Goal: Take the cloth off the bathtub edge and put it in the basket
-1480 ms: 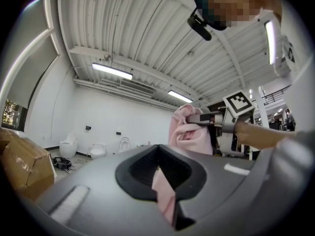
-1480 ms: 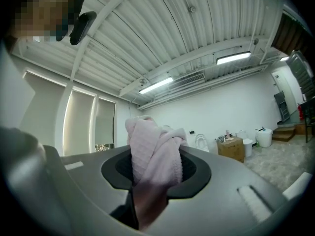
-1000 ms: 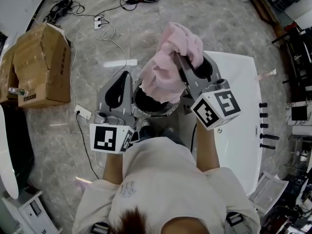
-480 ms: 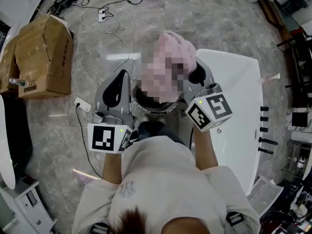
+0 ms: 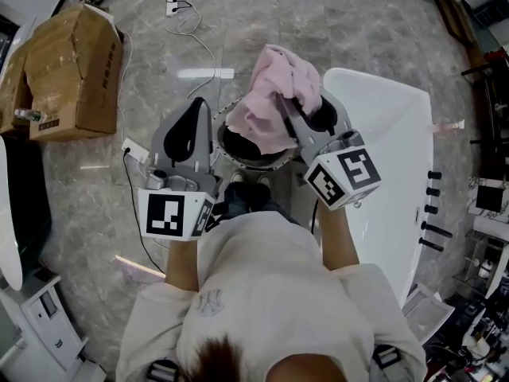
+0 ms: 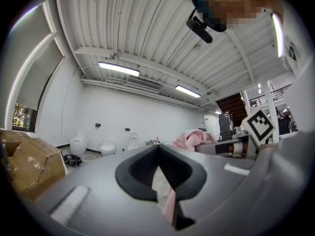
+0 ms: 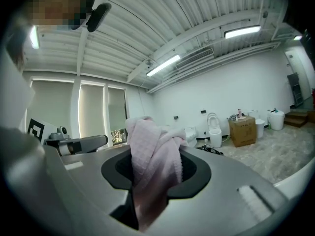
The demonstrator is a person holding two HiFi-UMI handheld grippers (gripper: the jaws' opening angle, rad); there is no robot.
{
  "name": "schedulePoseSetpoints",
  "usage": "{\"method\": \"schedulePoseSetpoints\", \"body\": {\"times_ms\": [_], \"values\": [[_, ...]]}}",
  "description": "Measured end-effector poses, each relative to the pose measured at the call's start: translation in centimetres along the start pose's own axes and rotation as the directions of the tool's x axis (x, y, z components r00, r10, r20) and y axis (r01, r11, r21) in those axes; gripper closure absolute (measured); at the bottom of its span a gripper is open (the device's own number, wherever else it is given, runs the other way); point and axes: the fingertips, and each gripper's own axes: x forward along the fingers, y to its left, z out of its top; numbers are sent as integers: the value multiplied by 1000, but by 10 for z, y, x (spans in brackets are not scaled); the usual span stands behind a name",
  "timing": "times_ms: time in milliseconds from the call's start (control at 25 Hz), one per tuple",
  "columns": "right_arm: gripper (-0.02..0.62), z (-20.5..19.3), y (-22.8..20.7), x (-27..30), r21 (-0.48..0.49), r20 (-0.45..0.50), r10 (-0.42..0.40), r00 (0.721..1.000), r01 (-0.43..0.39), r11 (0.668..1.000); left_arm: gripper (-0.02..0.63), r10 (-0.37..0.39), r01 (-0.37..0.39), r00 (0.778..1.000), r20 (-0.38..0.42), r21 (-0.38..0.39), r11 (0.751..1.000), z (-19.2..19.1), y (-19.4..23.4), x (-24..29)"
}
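- Two grippers were up in front of the person, and each view told its own part of the story.
- From the head view, the pink cloth hung bunched over the dark round basket and covered much of its opening. Whether it touched the rim could not be told.
- Only that view showed the basket at all, along with the white bathtub just beside it. A cardboard box sat well off to the left on the floor.
- The right gripper view gave the grip itself. The right gripper was clamped on the cloth, with a thick fold squeezed between its black pads and spilling out above and below. From overhead, the cloth's own bulk covered that pinch.
- In the left gripper view, the left gripper had its tips pressed together with nothing pinched between them.
- Past those tips the cloth showed side-on as a pink heap, next to the right gripper's marker cube.
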Motion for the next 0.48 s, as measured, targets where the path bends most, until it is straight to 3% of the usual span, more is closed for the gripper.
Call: {"method": "schedulePoseSetpoints", "body": {"times_ms": [480], "values": [[461,-26,6,4,31,-41,-8,999,10,999,592,12,-12,1000,-21,-5,1000,-9,13,-8]]}}
